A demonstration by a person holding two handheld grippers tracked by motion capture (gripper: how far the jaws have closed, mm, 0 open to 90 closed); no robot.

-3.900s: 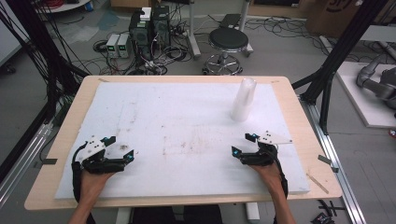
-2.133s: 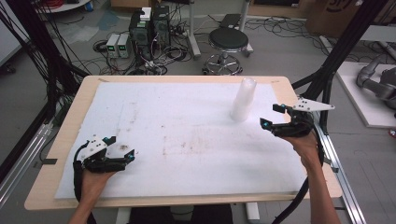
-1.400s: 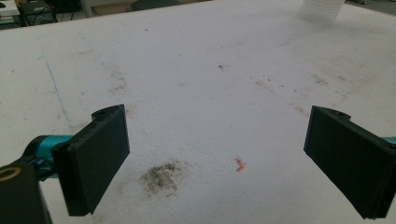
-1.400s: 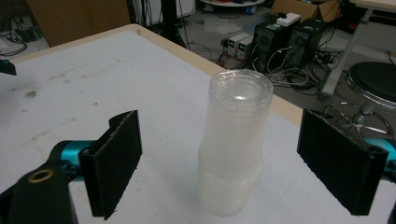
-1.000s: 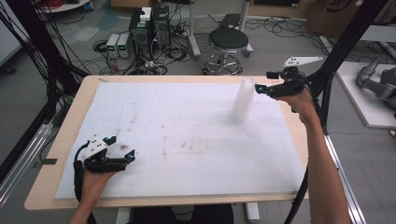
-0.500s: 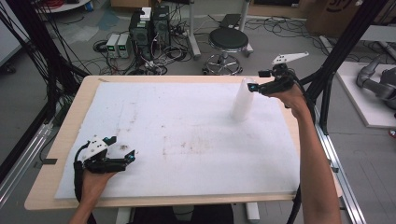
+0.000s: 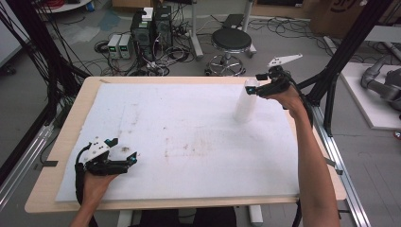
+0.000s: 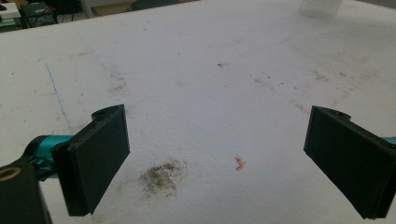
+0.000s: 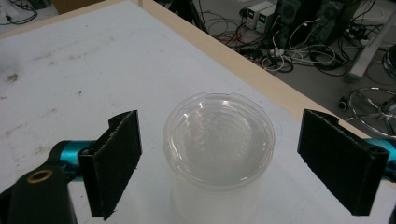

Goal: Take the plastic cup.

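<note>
The left claw (image 7: 124, 161) lies low at the near left of the surface (image 7: 189, 137), held in the left hand (image 7: 97, 179), whose forearm comes in from the bottom edge. It points level to the right, jaws standing wide apart with nothing between them. The right arm stretches far forward along the right side, wrist raised, and the right hand (image 7: 286, 94) holds the right claw (image 7: 250, 88) above the surface, pointing left. Its jaws stand wide open, pads pressing on nothing.

Cup stack (image 7: 246, 101) between right claw's (image 7: 253, 90) jaws
</note>
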